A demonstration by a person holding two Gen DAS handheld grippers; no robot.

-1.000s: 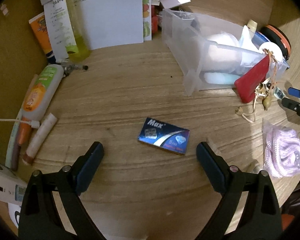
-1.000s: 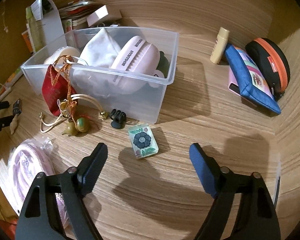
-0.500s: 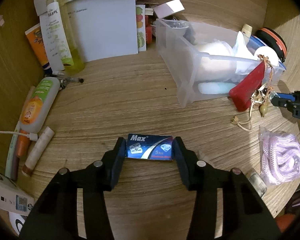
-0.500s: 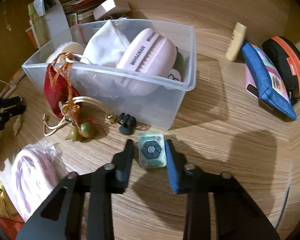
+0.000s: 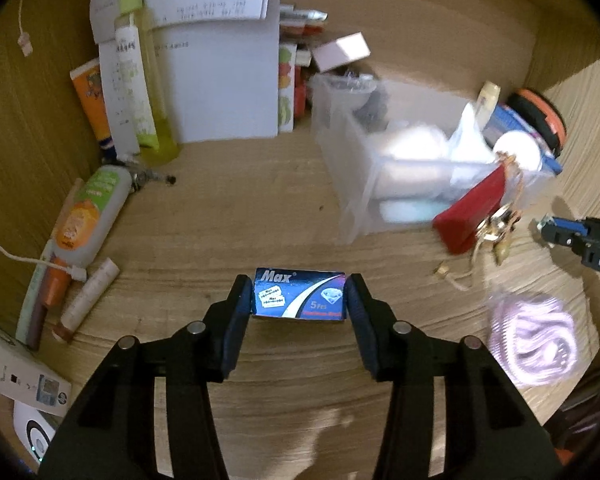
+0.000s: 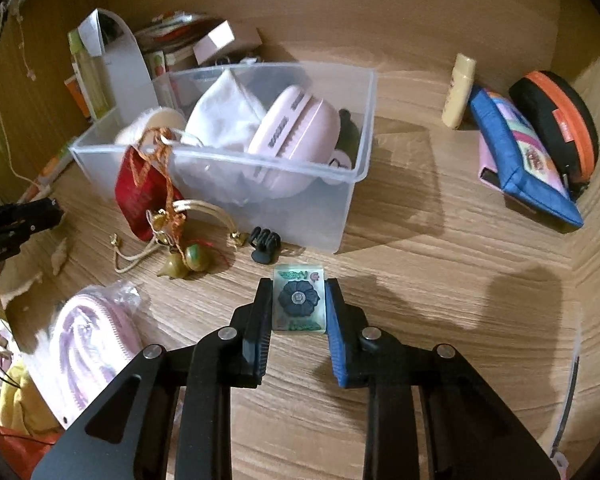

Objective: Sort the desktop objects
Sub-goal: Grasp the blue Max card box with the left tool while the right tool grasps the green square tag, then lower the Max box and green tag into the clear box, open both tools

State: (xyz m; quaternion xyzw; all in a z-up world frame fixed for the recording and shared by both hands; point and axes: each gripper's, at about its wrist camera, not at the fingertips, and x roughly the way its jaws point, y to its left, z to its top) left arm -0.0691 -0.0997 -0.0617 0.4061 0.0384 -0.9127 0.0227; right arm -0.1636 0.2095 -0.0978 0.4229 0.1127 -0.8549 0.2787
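Note:
My left gripper [image 5: 299, 300] is shut on a small blue "Max" box [image 5: 299, 294] and holds it off the wooden desk. My right gripper [image 6: 299, 304] is shut on a clear green tile with a dark flower [image 6: 299, 302] and holds it just in front of the clear plastic bin [image 6: 352, 200]. The bin holds a pink case [image 6: 296, 136], white cloth and a powder puff. The bin also shows in the left wrist view [image 5: 364, 184], at the right and blurred. A red pouch with cords [image 6: 136, 196] hangs on its near corner.
Tubes and bottles [image 5: 88, 216], papers [image 5: 220, 64] and a cable lie at the left. A pink bagged item [image 6: 88, 344], gourd charms [image 6: 184, 264] and a black clip [image 6: 265, 242] lie by the bin. A blue pouch [image 6: 520, 164], an orange-black case [image 6: 556, 124] and a cream tube [image 6: 458, 90] sit at the right.
Both grippers closed from wide open, the left on the blue box and the right on the flower tile. Since then both have lifted their objects off the desk.

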